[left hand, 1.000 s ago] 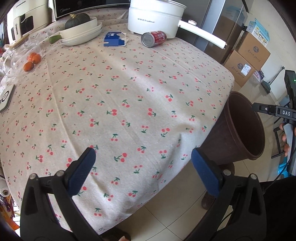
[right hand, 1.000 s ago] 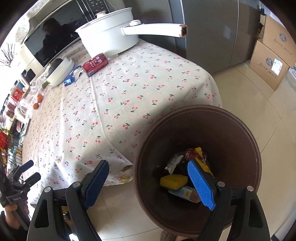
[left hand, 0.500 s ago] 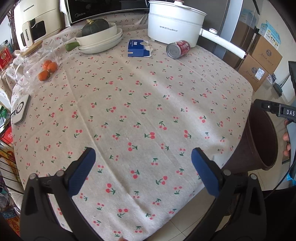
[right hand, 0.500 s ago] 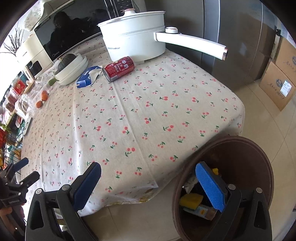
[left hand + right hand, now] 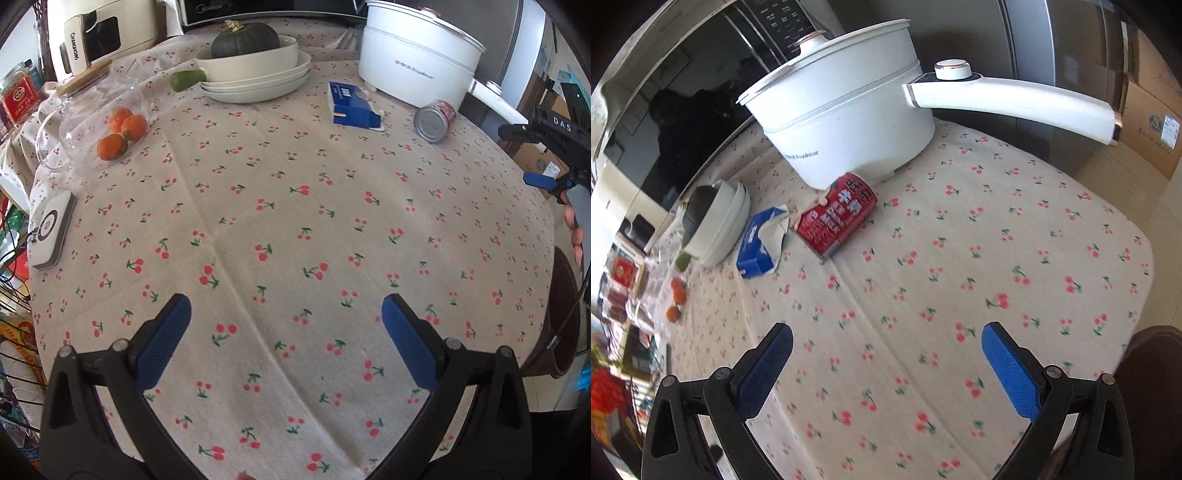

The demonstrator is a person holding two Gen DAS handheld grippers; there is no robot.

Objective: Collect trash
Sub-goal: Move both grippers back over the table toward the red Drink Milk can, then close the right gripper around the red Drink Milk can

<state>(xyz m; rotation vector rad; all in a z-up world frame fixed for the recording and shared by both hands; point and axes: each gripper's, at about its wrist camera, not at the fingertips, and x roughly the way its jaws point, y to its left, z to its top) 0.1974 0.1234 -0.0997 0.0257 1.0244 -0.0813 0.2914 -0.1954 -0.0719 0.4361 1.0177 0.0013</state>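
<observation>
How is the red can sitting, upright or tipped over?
Tipped over. The red can lies on its side on the tablecloth beside the white pot, its flat end facing out.

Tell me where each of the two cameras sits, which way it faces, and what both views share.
Left wrist: rides the left gripper, looking down across the cherry tablecloth toward the stacked dishes; its open fingers show, plus the right gripper and a hand at the right edge.
Right wrist: rides the right gripper, aimed down over the table toward the white pot; only its open fingers show.
Shared: pot, red can, blue carton, brown bin.
</observation>
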